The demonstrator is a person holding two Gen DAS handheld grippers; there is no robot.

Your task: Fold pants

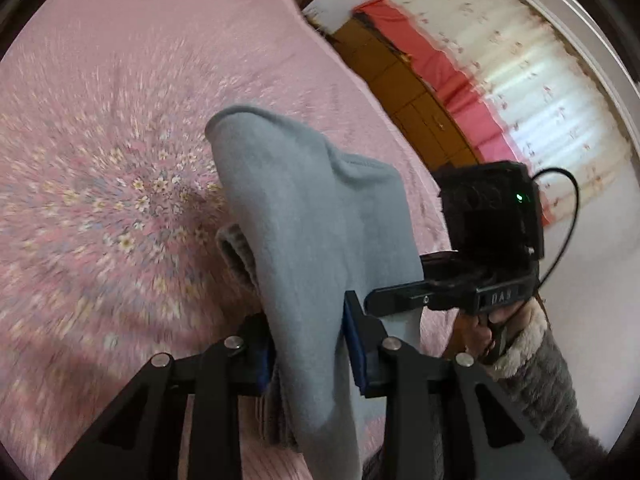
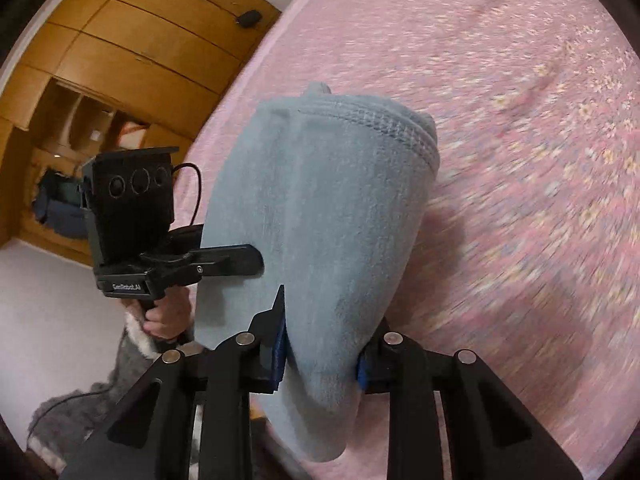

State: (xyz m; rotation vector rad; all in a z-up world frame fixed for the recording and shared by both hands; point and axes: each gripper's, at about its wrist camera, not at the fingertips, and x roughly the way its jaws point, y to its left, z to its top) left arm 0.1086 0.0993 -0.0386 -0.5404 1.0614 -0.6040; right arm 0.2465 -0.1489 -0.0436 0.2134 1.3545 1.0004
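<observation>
Left wrist view: the left tool (image 1: 310, 342) is clenched on the pants (image 1: 316, 216), grey-blue fleece bunched between its blue pads (image 1: 354, 344). The cloth rises in front of the lens, held above the bed (image 1: 120, 120), which carries a pink floral cover. A ribbed cuff (image 1: 236, 256) hangs at the left of the bundle. The right tool (image 1: 404, 302) shows from the side at right, its finger reaching into the cloth edge; the hand (image 1: 480, 332) grips its handle. A curtain (image 1: 520, 80) and a wardrobe (image 1: 404, 92) stand beyond the bed. The bedcover is motion-blurred.

Right wrist view: the right tool (image 2: 320, 354) is clamped on the pants (image 2: 332, 216), the fleece pinched between both pads (image 2: 279, 354). A stitched hem (image 2: 384, 120) tops the bundle, which is held above the bed (image 2: 500, 80). The left tool (image 2: 240, 262) enters from the left, its finger touching the cloth; a hand (image 2: 166, 316) holds it. The wardrobe (image 2: 120, 40) fills the upper left.
</observation>
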